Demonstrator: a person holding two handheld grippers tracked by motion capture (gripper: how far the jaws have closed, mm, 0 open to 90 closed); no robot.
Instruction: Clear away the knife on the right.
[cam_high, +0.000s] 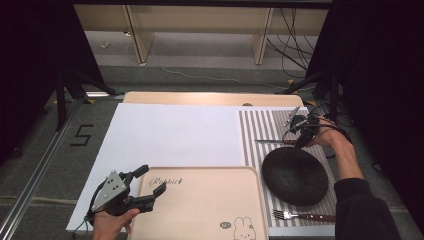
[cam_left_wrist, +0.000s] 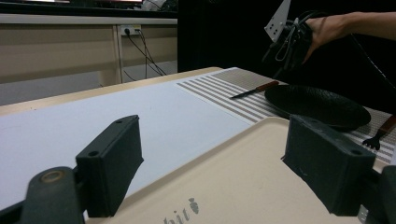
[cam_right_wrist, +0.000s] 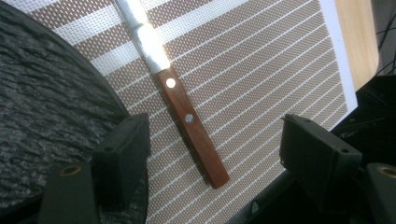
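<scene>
High view: a knife (cam_high: 272, 142) lies on the striped mat (cam_high: 255, 127) at the right side of the tabletop (cam_high: 170, 135), just beyond the far rim of a black plate (cam_high: 295, 175), blade toward the white sheet and handle toward the right edge. The right hand-held gripper (cam_high: 301, 136) hangs over the handle end, jaws apart and empty. A fork (cam_high: 302, 216) lies near the mat's near edge, and a beige tray (cam_high: 200, 205) sits at the near edge of the tabletop, where the left hand-held gripper (cam_high: 150, 192) waits at its left corner, open and holding nothing. Left gripper view: the wide-spread jaws frame the tray's near-left corner without touching it; the knife shows far off beside the plate. Right gripper view: the wooden handle (cam_right_wrist: 191, 126), with two rivets, lies flat on the mat between the open jaws, neither pad touching it, the plate just to its left. I judge the knife light and rigid. The wood should give better grip than the smooth steel blade, so the place to take it is mid-handle, across its narrow width. Lying so flat, it leaves little for the pads to catch, and they must come down close to the mat.
</scene>
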